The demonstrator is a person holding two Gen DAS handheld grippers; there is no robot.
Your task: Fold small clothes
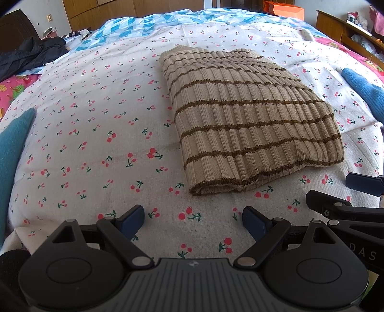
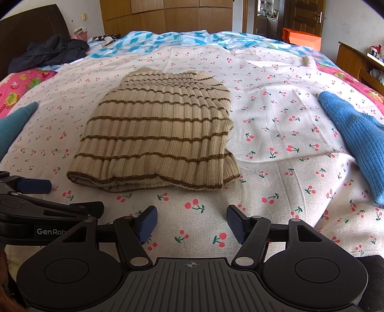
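On cherry-print sheet (image 2: 276,72): folded striped sweater (image 2: 156,129); both tongs empty, agape.

You have bright, even daylight in both wrist views. Shadows are soft: a thin dark line sits under the near edge of the folded sweater (image 1: 252,120), and your gripper linkages read as near-black with little detail. The cherry-print sheet (image 2: 276,168) looks close to washed out in the left view, warmer in the right. Focus is sharp across the bed. The fisheye bows the bed into a dome, bends the wardrobe (image 2: 165,16), and blacks out the corners.
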